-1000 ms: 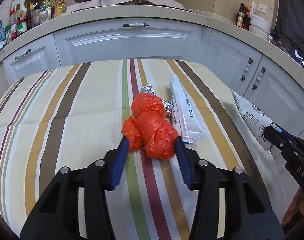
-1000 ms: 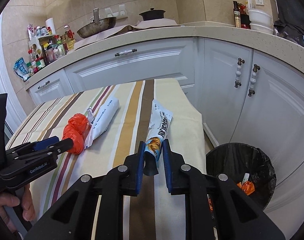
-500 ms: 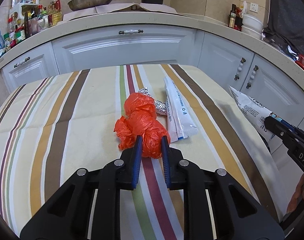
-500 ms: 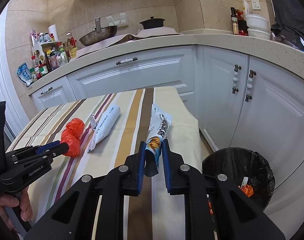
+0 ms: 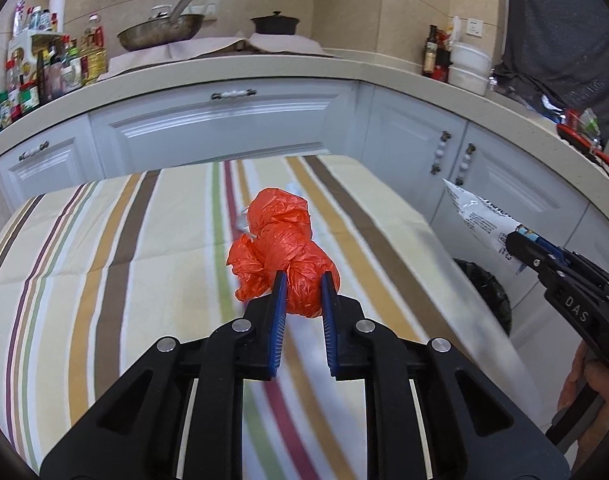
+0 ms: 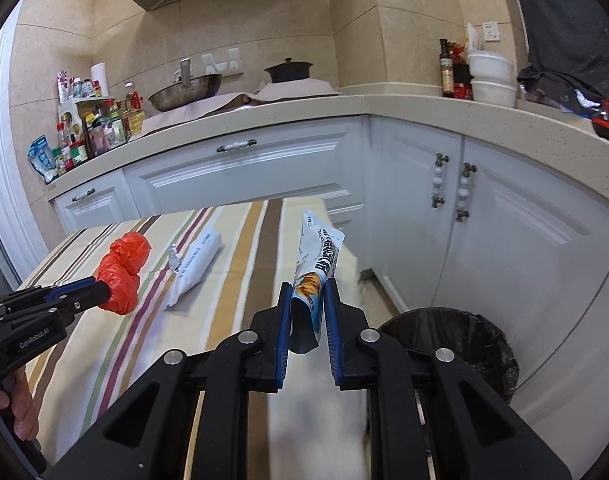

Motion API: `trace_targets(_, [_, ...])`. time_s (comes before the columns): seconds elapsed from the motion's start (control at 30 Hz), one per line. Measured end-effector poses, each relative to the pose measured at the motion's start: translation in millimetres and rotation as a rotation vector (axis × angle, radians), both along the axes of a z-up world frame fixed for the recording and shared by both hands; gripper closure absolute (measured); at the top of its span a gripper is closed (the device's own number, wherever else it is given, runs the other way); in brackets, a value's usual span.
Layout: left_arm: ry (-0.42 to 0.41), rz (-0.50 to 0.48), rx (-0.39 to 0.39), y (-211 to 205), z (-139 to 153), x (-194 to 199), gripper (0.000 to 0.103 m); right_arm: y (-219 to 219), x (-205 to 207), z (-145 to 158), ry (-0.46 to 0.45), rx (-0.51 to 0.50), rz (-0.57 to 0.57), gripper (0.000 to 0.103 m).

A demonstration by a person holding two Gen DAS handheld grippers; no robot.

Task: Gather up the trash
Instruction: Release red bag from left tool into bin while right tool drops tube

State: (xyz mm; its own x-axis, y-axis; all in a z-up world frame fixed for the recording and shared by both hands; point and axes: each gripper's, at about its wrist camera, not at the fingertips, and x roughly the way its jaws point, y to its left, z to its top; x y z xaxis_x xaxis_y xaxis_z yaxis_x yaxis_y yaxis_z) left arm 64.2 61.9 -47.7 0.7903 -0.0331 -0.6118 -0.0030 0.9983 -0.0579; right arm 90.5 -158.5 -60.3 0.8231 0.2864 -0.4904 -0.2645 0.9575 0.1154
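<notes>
The left gripper point(image 5: 302, 290) has its jaws closing on the orange plastic bag point(image 5: 282, 248). The crumpled wad sits between the blue pads and bulges forward beyond the fingertips. In the right wrist view the bag appears clear of the striped tablecloth point(image 5: 116, 240), hanging at the tip of the tool.

The right gripper point(image 6: 307, 300) is clamped on the snack packet point(image 6: 316, 264). The packet stands nearly upright between the pads, its printed upper part reaching ahead of the fingertips and its dark lower end hanging behind them.

The trash bin point(image 6: 476, 340), lined in black, stands on the floor below and to the right of the right gripper, beside the table edge. Two items lie on the cloth ahead of and to the left of the right gripper: a white wrapper point(image 6: 198, 260) and, just beside it, a small foil scrap point(image 6: 173, 256).

Step in hand, as judged: both tools are loaded and in carry to the bin. The next move calls for bringing each load over the bin mouth before release, right gripper first, since it is the nearer. The left gripper must cross the table edge. The light bag may cling to a pad on release.
</notes>
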Motion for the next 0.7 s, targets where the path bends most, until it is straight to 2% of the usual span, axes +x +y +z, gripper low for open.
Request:
trace_targets(0.37, [-0.028,-0.201,0.003,-97,5,18,0.087,-61,-10,-1,-0.027,-0.057,-0.153,0.086])
trace_targets(0.7, [-0.015,-0.323,0.059,-177,-9,46,0.087,-106,-2,-19,-0.010,-0.051,-0.227,0.086])
